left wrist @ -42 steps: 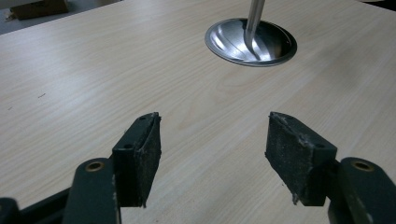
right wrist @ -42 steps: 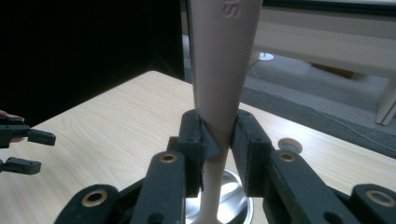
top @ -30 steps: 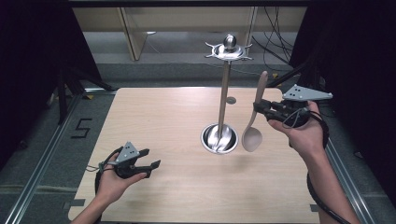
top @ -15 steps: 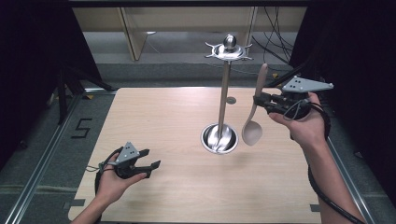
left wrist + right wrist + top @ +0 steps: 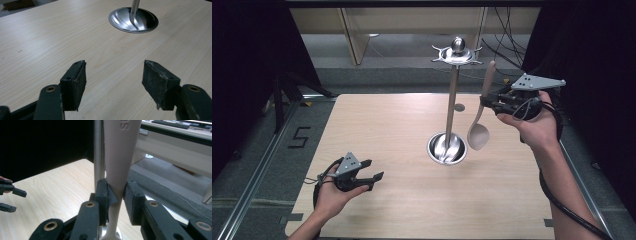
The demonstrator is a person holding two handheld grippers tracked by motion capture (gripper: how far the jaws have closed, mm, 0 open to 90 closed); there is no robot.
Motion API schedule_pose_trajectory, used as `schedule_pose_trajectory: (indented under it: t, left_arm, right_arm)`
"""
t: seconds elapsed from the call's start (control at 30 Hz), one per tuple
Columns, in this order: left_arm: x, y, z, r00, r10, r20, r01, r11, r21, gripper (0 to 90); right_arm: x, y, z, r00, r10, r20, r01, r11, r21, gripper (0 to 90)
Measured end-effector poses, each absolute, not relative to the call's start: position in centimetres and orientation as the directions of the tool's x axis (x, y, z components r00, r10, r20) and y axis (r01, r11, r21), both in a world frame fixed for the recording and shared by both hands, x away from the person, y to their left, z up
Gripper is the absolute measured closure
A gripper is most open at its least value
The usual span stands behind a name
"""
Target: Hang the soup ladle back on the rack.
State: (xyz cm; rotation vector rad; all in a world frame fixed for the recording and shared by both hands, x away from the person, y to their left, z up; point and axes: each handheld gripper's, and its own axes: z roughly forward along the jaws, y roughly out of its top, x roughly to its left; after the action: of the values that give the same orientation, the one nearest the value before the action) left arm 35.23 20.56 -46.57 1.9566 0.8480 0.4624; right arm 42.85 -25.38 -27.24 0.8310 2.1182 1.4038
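Dark curtains close in a pale wooden table (image 5: 412,200) where a steel utensil stand (image 5: 451,105) rises from its round dish base, its ring of hooks (image 5: 456,54) bare at the top. I have the right tongs (image 5: 486,103) clenched on the narrow neck of a beige spoon (image 5: 481,117), lifted clear of the table just right of the stand's pole; the handle end points up beside the hooks, the bowl hangs down near the dish. From the right gripper view, the spoon's handle (image 5: 120,152) passes between my pads (image 5: 103,195) and runs upward, the pole close behind it. My left tongs (image 5: 371,176) rest low over the near left of the table, released and holding nothing, well apart from the stand; in the left gripper view the jaws stand wide over bare wood with the dish base (image 5: 133,20) ahead. By my reading the pick-up is done and the hanging is not: the handle's tip is level with the hooks but not on one, so I judge a short rise and a move toward the ring remain.
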Motion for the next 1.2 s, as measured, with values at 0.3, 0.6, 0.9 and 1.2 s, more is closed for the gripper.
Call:
schedule_pose_trajectory:
  t: [0.3,0.6,0.9,1.2]
  left_arm:
    - [35.2,20.5,-46.6,0.691,0.723,-0.021,0.377,-0.336,0.863,34.9]
    - [35.2,20.6,-46.6,0.693,0.72,-0.016,0.373,-0.34,0.863,34.9]
    - [35.2,20.6,-46.6,0.692,0.722,-0.019,0.376,-0.338,0.863,34.8]
    - [35.2,20.5,-46.6,0.69,0.724,-0.017,0.377,-0.339,0.862,34.8]
  right_arm:
    - [43.5,-25.1,-27.0,-0.72,0.692,-0.057,0.225,0.31,0.924,74.9]
    - [43.7,-24.8,-27.0,-0.73,0.682,-0.045,0.23,0.308,0.923,74.9]
    - [44.3,-24.6,-26.7,-0.755,0.653,-0.067,0.212,0.339,0.917,74.8]
    - [44.6,-24.3,-26.7,-0.748,0.661,-0.057,0.23,0.339,0.912,74.8]
